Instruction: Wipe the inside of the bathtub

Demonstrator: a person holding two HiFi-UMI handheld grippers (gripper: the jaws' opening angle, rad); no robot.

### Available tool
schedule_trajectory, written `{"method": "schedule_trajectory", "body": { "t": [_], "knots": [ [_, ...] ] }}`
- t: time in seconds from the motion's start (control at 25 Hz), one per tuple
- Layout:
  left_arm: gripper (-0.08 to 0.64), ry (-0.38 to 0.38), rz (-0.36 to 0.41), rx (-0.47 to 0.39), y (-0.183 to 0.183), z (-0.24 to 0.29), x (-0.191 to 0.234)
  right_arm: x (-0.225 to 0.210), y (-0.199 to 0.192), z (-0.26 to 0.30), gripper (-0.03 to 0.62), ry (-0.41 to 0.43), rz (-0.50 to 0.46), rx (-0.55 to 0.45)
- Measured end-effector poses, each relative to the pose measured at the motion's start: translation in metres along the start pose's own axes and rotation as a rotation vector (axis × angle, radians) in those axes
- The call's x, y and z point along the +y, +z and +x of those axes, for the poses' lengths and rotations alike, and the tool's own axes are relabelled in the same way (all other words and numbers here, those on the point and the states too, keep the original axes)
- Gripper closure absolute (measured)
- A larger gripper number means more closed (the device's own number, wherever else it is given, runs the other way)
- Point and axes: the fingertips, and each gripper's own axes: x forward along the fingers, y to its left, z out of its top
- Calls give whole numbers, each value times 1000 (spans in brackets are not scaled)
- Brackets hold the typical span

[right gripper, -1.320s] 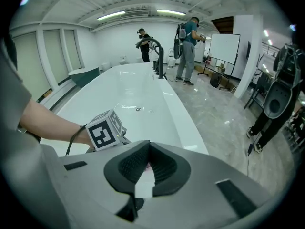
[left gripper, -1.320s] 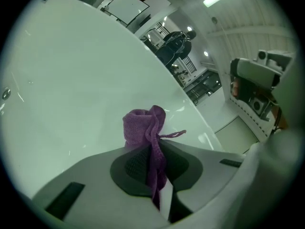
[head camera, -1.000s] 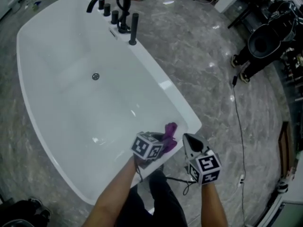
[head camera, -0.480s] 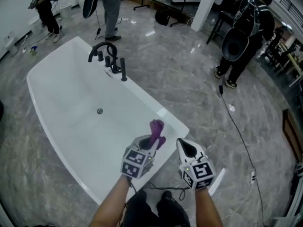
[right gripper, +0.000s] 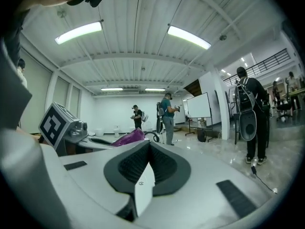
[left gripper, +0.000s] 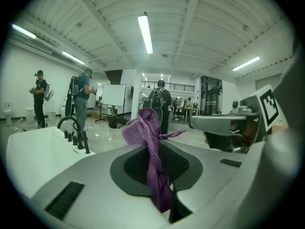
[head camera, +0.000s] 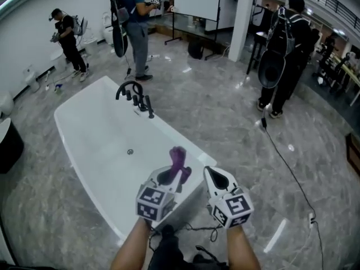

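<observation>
The white bathtub (head camera: 101, 145) lies on the grey marble floor (head camera: 236, 128), stretching toward ten o'clock from the grippers. Its black faucet (head camera: 135, 97) stands on the rim at twelve o'clock of the drain (head camera: 130, 151). Over the tub's near end, the left gripper (head camera: 175, 174) has its jaws pinched on a purple cloth (head camera: 178, 157) that stands up from them. At its three o'clock, the right gripper (head camera: 215, 177) is closed on nothing. Each carries a marker cube (head camera: 153, 202) printed with black-and-white squares.

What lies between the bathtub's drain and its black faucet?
Nothing: only the bare white wall of the bathtub between drain and faucet, as the head view shows.
</observation>
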Motion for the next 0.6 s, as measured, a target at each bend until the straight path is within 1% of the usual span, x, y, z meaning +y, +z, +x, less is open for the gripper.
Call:
{"method": "schedule_trajectory", "body": {
  "t": [0.2,0.32,0.6],
  "knots": [
    [511,61,33,-49,34,-35,-66,-1,35,-72,588,71,7,-79],
    [511,96,42,-64,42,-53,-96,1,48,-108,588,98,1,-99],
    [511,116,70,-111,66,-98,-159,17,68,-173,589,132,-6,-147]
  ]
}}
